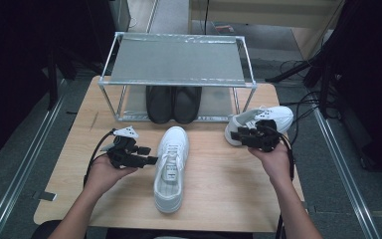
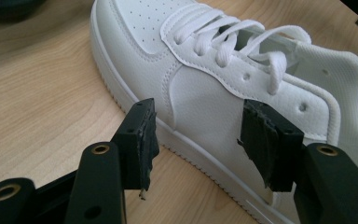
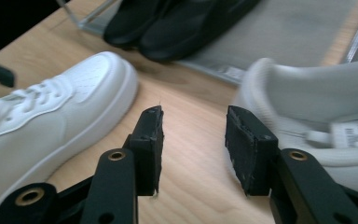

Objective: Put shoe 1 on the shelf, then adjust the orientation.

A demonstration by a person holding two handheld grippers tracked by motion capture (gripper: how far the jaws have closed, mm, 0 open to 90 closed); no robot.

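One white lace-up sneaker (image 1: 171,167) lies in the middle of the wooden table, toe towards the rack. My left gripper (image 1: 148,160) sits at its left side, open. In the left gripper view the jaws (image 2: 198,135) stand apart in front of the sneaker's side (image 2: 205,88) without touching it. A second white sneaker (image 1: 264,118) lies at the right. My right gripper (image 1: 235,135) is open just in front of it. In the right gripper view the gripper (image 3: 193,135) holds nothing, with this second sneaker (image 3: 307,98) at the right and the first sneaker (image 3: 51,121) at the left.
A metal-framed rack (image 1: 176,62) with a grey top shelf stands at the back of the table (image 1: 219,189). A pair of black shoes (image 1: 174,102) sits on its lower shelf, also seen as black shoes (image 3: 177,23) in the right gripper view. Cables trail off the right side.
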